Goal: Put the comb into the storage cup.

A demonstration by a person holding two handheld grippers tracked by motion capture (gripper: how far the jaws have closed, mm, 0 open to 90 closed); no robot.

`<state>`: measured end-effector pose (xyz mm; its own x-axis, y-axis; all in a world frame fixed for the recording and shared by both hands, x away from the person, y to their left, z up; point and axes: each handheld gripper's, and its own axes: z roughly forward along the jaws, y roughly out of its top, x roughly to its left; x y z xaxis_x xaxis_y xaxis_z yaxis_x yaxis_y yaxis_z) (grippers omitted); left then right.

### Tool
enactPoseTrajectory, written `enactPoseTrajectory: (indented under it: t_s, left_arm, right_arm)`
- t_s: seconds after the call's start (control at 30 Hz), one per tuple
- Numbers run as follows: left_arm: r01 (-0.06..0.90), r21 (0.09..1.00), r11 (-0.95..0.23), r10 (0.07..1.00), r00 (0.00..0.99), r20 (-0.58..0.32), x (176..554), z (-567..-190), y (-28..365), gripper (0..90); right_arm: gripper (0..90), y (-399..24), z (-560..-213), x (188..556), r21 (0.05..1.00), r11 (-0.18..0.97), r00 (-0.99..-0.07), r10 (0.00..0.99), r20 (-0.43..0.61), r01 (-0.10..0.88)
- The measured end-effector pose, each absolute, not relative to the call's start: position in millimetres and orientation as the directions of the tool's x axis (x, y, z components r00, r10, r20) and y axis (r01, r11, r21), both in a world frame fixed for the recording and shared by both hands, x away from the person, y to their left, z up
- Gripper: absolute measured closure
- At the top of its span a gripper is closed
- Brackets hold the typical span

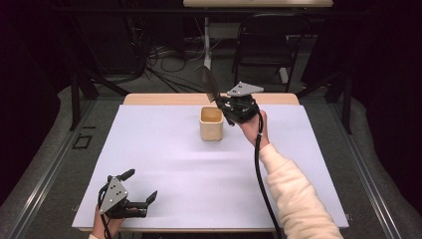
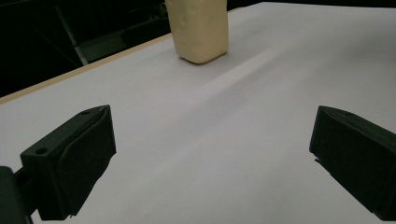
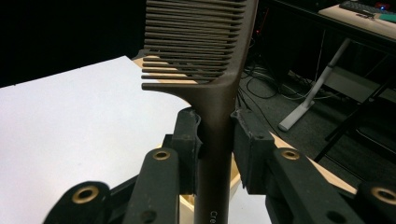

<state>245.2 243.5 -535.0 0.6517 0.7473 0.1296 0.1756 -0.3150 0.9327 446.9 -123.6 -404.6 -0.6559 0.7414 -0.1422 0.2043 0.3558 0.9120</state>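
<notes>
A dark brown comb [image 1: 209, 82] stands upright with its teeth end raised, my right gripper [image 1: 219, 99] shut on its handle. In the right gripper view the comb [image 3: 210, 70] rises between the two pads, teeth pointing left. The gripper hangs just right of and behind a pale wooden cup [image 1: 211, 124], which stands upright and open-topped at the table's far middle. My left gripper [image 1: 141, 184] rests near the front left edge, jaws wide open and empty. In the left gripper view the cup [image 2: 201, 28] stands far ahead of the left gripper [image 2: 215, 140].
A white sheet [image 1: 174, 164] covers the table, its wooden edge showing at the back. Behind the table are a black chair [image 1: 263, 40], a white stand leg and tangled cables on the floor. Dark frame rails run along both sides.
</notes>
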Motion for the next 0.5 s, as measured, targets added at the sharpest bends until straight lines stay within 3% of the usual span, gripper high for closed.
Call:
enactPoseTrajectory:
  t_s: [0.5]
  left_arm:
    - [0.169, 0.934, -0.314, 0.747, 0.651, 0.134, 244.6, -534.4, 243.0, 0.3]
  right_arm:
    - [71.7, -116.8, -392.1, 449.1, 0.916, 0.361, -0.647, 0.744, -0.167, 0.178]
